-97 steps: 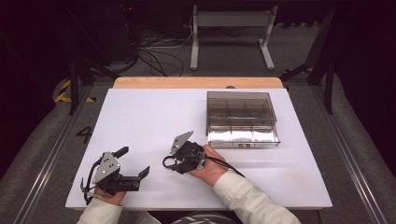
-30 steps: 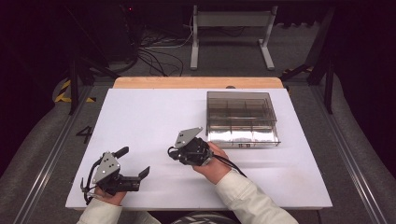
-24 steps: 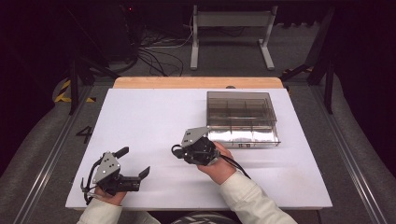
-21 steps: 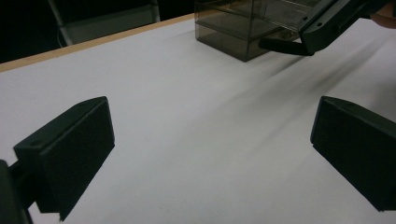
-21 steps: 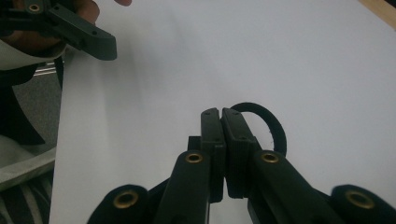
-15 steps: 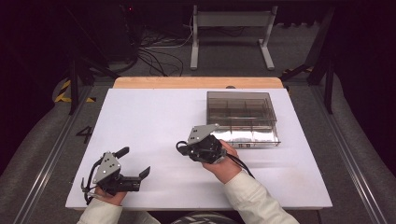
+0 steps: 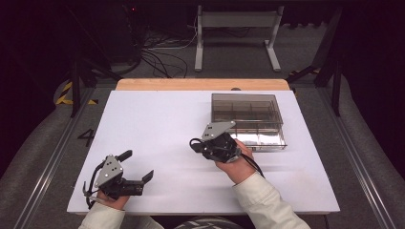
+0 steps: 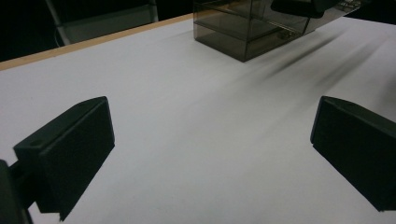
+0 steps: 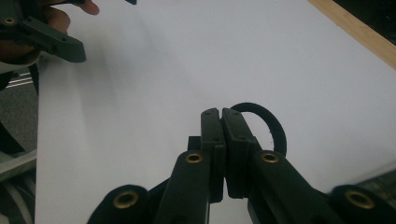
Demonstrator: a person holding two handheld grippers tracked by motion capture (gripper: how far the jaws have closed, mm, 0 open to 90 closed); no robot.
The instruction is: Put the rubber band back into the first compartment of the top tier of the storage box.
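My right gripper (image 7: 197, 146) hovers just above the white table (image 7: 157, 119), near the front left corner of a smoky clear compartment box (image 7: 248, 119). Its jaws point left and are pressed together (image 9: 220, 114). A thin black loop (image 9: 271, 123) curves beside the jaw tips; I cannot tell whether it is pinched. My left gripper (image 7: 137, 165) rests at the table's near left corner, jaws wide apart (image 8: 212, 140) with only bare table between them. The box (image 8: 243, 32) lies far ahead of it.
A wooden strip (image 7: 200, 84) runs along the table's far edge. Beyond it are a metal stand (image 7: 236, 28) and floor cables (image 7: 162, 57). The other hand's gripper (image 9: 46, 37) appears at the top left of the right gripper view.
My right gripper has moved right and away from me, towards the box, rising a little, jaws still shut. The left gripper has stayed put.
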